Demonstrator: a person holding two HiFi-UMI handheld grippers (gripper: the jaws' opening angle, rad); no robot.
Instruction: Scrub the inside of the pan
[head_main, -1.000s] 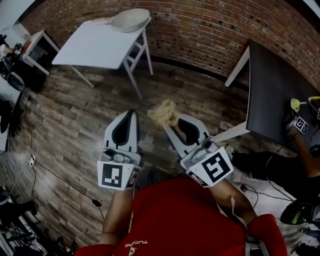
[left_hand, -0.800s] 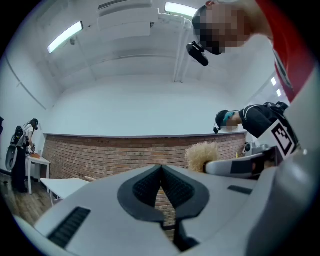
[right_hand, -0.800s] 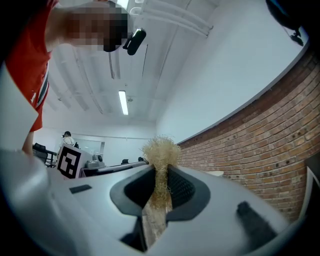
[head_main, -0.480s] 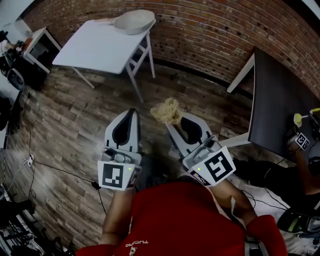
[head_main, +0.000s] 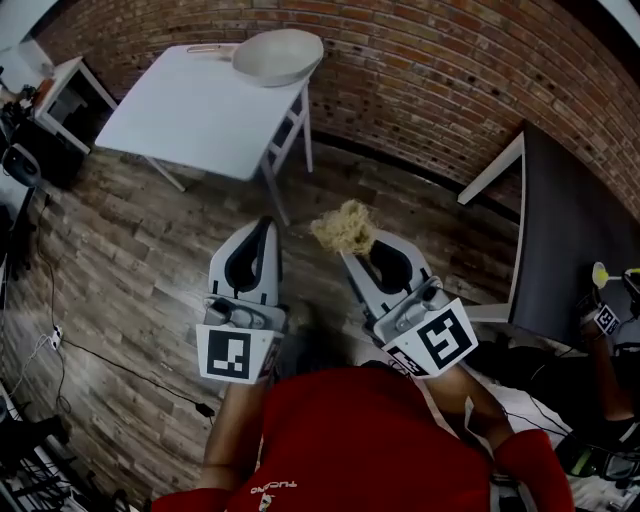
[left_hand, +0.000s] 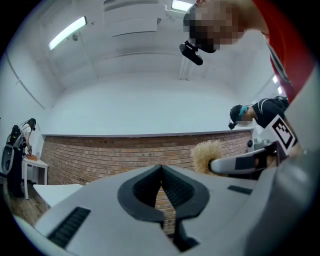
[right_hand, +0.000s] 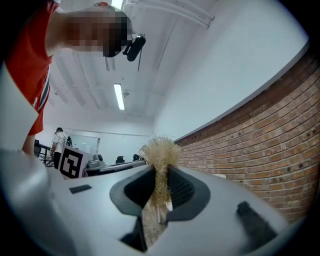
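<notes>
**Scrubber held, pan far off**

My right gripper (right_hand: 160, 176) pinches a soft, springy fibre scrubber (right_hand: 159, 149); the left gripper (left_hand: 161, 172) is pressed together, empty. The pan (head_main: 278, 56) sits on the white table (head_main: 190, 105), well apart; I'd steady its handle (head_main: 208, 47).

Two hand-held grippers are in view, the left gripper (head_main: 262, 224) and the right gripper (head_main: 352, 250). Each carries one marker cube, making two in all: the left marker cube (head_main: 238, 352) and the right marker cube (head_main: 432, 340). There is one pale pan (head_main: 278, 55), one straw-coloured scrubber (head_main: 345, 228), and three tables: one large white table (head_main: 180, 100), one dark table (head_main: 575, 240) and one small white side table (head_main: 68, 80).
</notes>
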